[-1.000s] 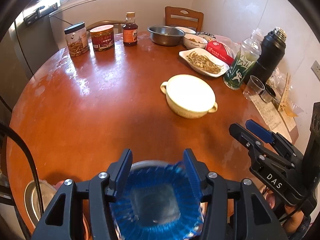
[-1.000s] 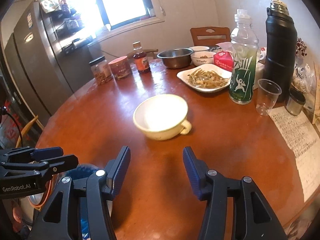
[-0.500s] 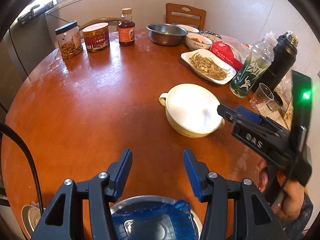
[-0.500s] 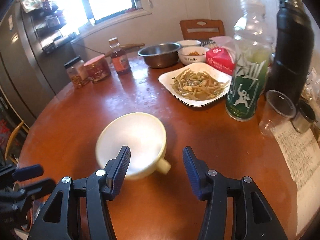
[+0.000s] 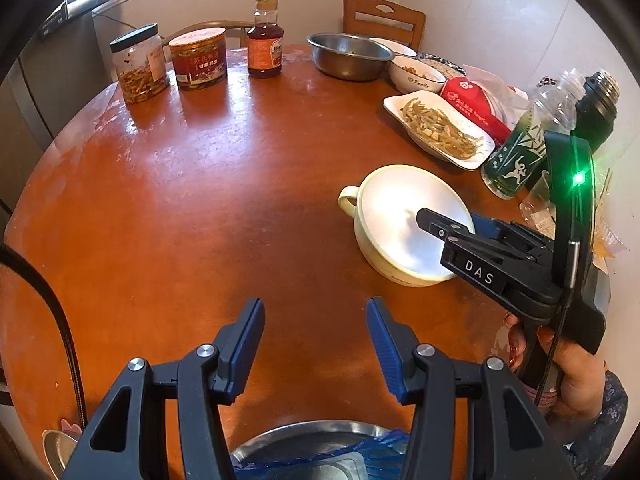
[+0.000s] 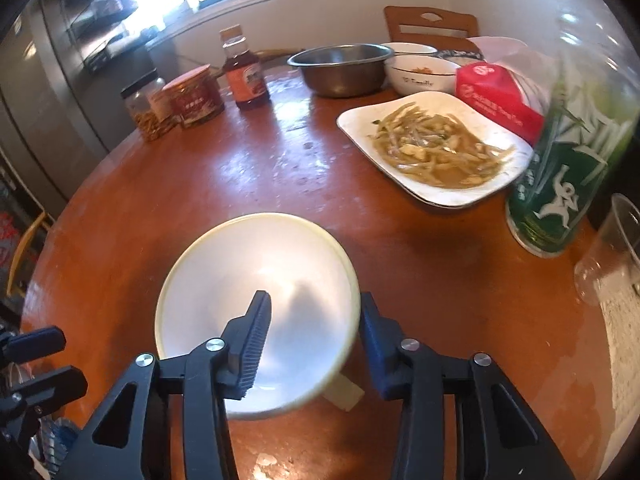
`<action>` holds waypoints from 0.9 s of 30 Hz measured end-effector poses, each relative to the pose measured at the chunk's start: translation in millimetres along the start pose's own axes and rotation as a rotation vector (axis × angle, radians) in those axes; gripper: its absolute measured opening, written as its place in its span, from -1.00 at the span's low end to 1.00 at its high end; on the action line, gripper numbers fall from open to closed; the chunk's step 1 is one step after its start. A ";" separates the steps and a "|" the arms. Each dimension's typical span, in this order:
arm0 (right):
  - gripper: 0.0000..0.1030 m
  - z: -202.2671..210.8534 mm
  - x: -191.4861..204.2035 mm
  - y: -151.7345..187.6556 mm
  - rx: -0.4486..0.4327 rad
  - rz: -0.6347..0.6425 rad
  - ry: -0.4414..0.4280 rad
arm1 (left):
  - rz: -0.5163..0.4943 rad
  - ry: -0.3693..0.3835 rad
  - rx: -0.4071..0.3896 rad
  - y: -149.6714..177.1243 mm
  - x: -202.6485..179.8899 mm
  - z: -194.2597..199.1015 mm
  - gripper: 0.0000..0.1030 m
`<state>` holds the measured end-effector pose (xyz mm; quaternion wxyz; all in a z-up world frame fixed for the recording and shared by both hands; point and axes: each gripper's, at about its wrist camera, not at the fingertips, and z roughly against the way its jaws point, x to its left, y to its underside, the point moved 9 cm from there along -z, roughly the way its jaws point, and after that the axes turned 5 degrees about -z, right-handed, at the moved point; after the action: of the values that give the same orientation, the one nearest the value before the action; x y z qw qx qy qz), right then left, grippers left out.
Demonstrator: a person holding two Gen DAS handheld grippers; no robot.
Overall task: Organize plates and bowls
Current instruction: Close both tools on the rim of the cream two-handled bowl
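Note:
A cream two-handled bowl (image 5: pixel 392 216) (image 6: pixel 248 272) stands empty on the round wooden table (image 5: pixel 224 184). My right gripper (image 6: pixel 312 320) straddles the bowl's near right rim, one finger inside and one outside by the handle. Its jaws are closing, and the inner pad is still apart from the wall. In the left wrist view the right gripper (image 5: pixel 460 232) reaches over that bowl. My left gripper (image 5: pixel 316 332) is open over bare table, with nothing between its fingers. Below it lies a steel plate (image 5: pixel 304 436) with a blue ribbed dish (image 5: pixel 320 464) on it.
At the back stand a steel bowl (image 5: pixel 348 54), a small white bowl (image 5: pixel 416 74), a white plate of cooked greens (image 6: pixel 432 148), jars and a sauce bottle (image 5: pixel 264 40). A green bottle (image 6: pixel 572 168), a plastic cup (image 6: pixel 612 248) and a black flask (image 5: pixel 596 108) crowd the right side.
My right gripper came forward and down to the cream bowl, and its jaws narrowed around the rim. My left gripper moved forward, so the blue dish slid to the bottom of its view.

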<state>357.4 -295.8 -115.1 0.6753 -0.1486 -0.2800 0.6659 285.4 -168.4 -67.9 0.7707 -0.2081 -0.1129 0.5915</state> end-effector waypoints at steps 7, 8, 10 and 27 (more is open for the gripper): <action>-0.44 -5.2 14.5 -0.4 -0.004 0.073 -0.015 | 0.018 0.002 0.015 2.4 9.7 -6.1 0.03; -0.45 -5.7 17.1 0.0 -0.006 0.083 -0.018 | 0.021 0.004 0.016 2.6 11.0 -6.8 0.03; -0.47 -7.0 22.9 1.9 -0.003 0.101 -0.035 | 0.028 0.003 0.023 3.6 14.4 -8.5 0.03; -0.49 -2.1 78.2 28.4 0.025 0.296 -0.170 | 0.084 0.000 0.030 7.2 36.4 -11.8 0.03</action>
<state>332.1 -216.7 -119.0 0.5457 -0.1230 -0.3031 0.7715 294.1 -134.2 -84.3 0.7484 -0.2010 -0.0952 0.6249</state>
